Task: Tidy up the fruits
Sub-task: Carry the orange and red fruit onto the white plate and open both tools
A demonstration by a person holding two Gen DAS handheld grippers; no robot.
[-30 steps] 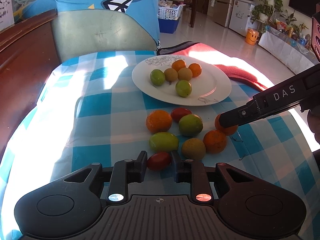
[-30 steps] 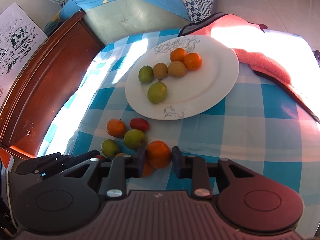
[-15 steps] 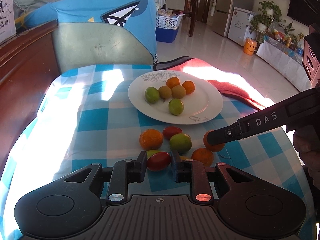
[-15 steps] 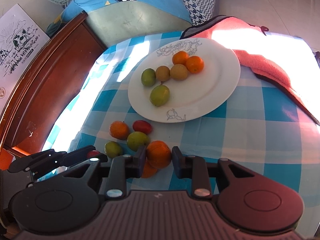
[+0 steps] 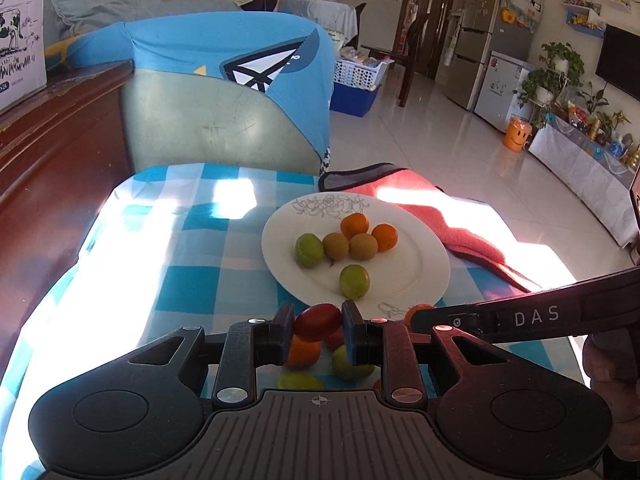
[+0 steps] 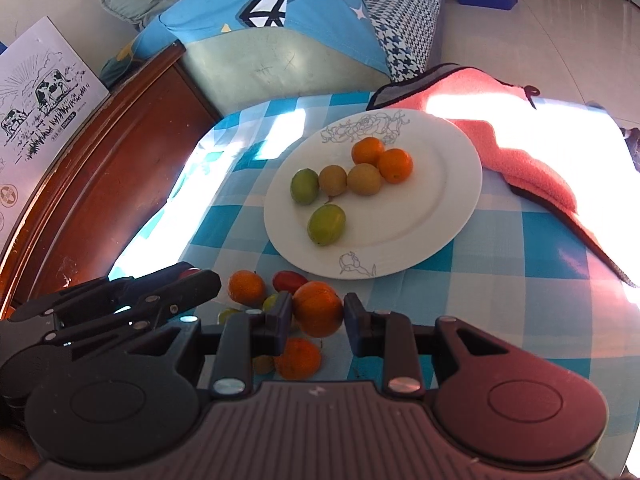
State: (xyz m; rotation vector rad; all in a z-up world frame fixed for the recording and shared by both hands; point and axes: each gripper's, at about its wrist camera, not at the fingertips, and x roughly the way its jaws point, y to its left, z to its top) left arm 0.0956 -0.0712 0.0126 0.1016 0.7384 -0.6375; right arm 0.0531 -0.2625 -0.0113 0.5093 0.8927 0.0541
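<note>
The table is covered by a blue-and-white checked cloth (image 6: 500,280). A white plate (image 6: 448,216) is set on the cloth, and a pink towel (image 6: 532,160) is laid just beside its far edge. Loose fruits (image 6: 246,288) are grouped on the cloth near the plate's near rim.

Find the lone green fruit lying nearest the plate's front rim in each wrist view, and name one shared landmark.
Left wrist view: the lone green fruit lies centre, just above the gripper fingers.
Right wrist view: the same fruit lies centre, left half of the plate.
Shared landmark: the white round plate with line drawings.
</note>
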